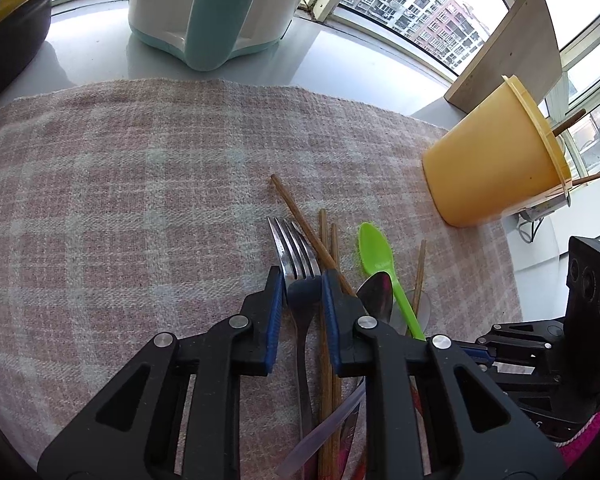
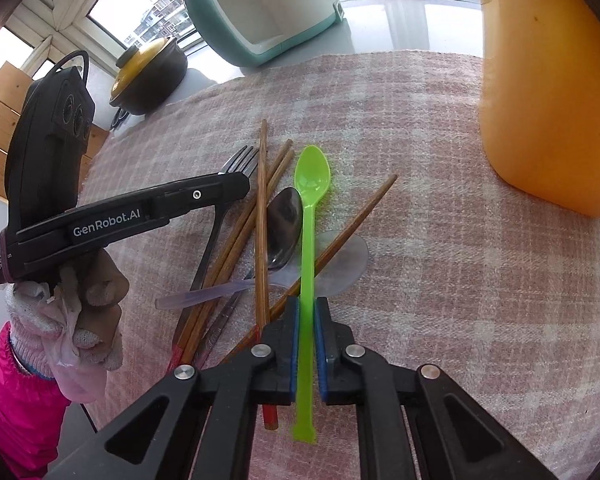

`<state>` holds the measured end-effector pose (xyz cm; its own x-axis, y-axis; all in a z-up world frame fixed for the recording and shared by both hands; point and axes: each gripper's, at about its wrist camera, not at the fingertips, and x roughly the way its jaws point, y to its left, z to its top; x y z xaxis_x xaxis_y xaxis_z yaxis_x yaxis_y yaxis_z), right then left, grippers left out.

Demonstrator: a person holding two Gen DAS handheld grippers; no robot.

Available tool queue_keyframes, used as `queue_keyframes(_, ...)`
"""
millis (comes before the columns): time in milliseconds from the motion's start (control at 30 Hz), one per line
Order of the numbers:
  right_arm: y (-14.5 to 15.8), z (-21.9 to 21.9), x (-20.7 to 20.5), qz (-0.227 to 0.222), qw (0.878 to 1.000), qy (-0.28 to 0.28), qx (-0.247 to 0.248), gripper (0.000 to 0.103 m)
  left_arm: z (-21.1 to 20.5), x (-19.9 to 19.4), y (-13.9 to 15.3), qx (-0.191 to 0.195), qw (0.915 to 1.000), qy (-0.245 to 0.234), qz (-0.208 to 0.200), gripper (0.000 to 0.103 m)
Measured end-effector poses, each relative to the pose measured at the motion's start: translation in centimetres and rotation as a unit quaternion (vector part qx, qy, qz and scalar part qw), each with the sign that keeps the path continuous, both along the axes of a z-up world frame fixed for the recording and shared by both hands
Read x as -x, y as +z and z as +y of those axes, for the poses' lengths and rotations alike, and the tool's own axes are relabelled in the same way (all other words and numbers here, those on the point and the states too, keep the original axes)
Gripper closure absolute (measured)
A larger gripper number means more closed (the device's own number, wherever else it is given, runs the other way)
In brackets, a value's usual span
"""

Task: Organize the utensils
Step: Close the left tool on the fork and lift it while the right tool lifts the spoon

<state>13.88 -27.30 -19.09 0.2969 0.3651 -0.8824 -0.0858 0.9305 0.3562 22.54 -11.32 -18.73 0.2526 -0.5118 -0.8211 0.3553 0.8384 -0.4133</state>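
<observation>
Together on a pink checked cloth [image 2: 440, 300] lay the utensils: a metal fork [image 1: 294, 252], a green plastic spoon [image 2: 311, 178], a metal spoon [image 2: 285, 226], a clear plastic spoon [image 2: 340, 264] and several wooden chopsticks [image 2: 262, 200], loosely crossed over one another. The right gripper [image 2: 306, 312] was pinched on the green spoon's handle, its blue pads pressed against both sides, with the bowl pointing away toward the window and the handle's end showing behind the pads. The left gripper [image 1: 302, 280] straddled the fork's neck just below the tines, its jaws close on either side; whether the pads actually pressed the metal could not be told from either view. A gloved hand [image 2: 80, 300] with a pink sleeve [image 2: 16, 412] held that left gripper. A yellow plastic cup [image 1: 496, 156] stood at the cloth's right side, with two chopsticks sticking out of its mouth. Beyond the cloth, on the grey counter [image 1: 340, 56], sat a white and teal container [image 1: 208, 8] and a dark pot [image 2: 152, 76] with a yellow lid, in front of the windows.
</observation>
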Motion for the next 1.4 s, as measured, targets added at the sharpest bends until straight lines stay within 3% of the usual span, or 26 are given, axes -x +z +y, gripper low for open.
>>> queue_keyframes(233,0.5,-0.8,0.7,-0.012,1.0,-0.014,-0.01,0.099,1.4,0.1,1.0,0.005,0.9998,0.015,-0.013,0.086)
queue_keyframes(267,0.7,-0.9,0.8,-0.014,1.0,-0.015,-0.01,0.099,1.5,0.1,1.2,0.006,0.9997,0.016,-0.015,0.101)
queue_keyframes(300,0.8,-0.9,0.9,-0.017,1.0,-0.016,-0.009,0.099,1.7,0.1,1.4,0.004,0.9997,0.018,-0.014,0.102)
queue_keyframes(500,2.4,-1.3,1.7,-0.04,0.999,-0.019,0.003,0.099,2.7,0.4,2.5,-0.001,0.9992,0.022,-0.033,0.102)
queue_keyframes(900,2.9,-1.7,2.6,-0.046,0.999,-0.028,0.008,0.099,1.9,-0.2,0.7,-0.029,0.9993,0.021,-0.013,0.1)
queue_keyframes(1033,2.8,-1.9,3.0,-0.047,0.998,-0.032,0.009,0.099,1.5,-0.4,0.8,-0.043,0.9984,0.023,-0.027,0.1)
queue_keyframes(1200,4.0,-2.4,3.9,-0.062,0.997,-0.04,0.007,0.099,2.4,0.1,2.1,-0.009,0.999,0.035,-0.028,0.102)
queue_keyframes(1400,6.7,-2.9,5.5,-0.099,0.994,-0.044,0.025,0.099,2.9,1.5,5.7,0.015,0.9972,0.03,-0.066,0.103)
